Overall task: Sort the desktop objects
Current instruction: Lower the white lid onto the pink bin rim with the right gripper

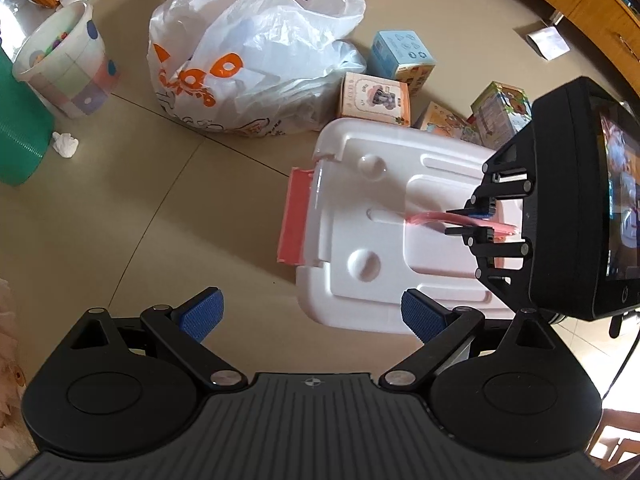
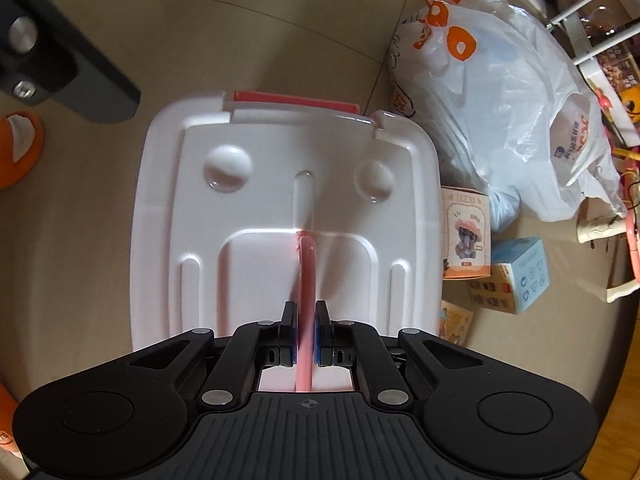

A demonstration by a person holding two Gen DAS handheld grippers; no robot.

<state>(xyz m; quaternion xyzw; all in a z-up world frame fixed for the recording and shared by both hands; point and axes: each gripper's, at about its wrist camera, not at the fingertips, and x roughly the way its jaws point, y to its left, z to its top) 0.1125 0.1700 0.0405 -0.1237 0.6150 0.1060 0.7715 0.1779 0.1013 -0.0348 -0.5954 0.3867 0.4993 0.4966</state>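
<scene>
The right hand-held gripper (image 2: 307, 330) pinched a pink handle (image 2: 306, 280), apparently the white storage box's (image 2: 248, 216) own, above its lid.

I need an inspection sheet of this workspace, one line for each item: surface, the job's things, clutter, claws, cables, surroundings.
Surface: glossy beige tiled floor, no desk seen.
Job's things: white storage box lid with a pink latch; its thin pink handle stands up from the lid.
Clutter: large white plastic bag, four small printed cartons beside the box, crumpled tissue.
Claws: right claw shut on the pink handle; left claw open, holding nothing, at the box's edge.
Cables: a dark cable under the right claw's body.
Surroundings: patterned bin, green basket, wooden furniture.
</scene>
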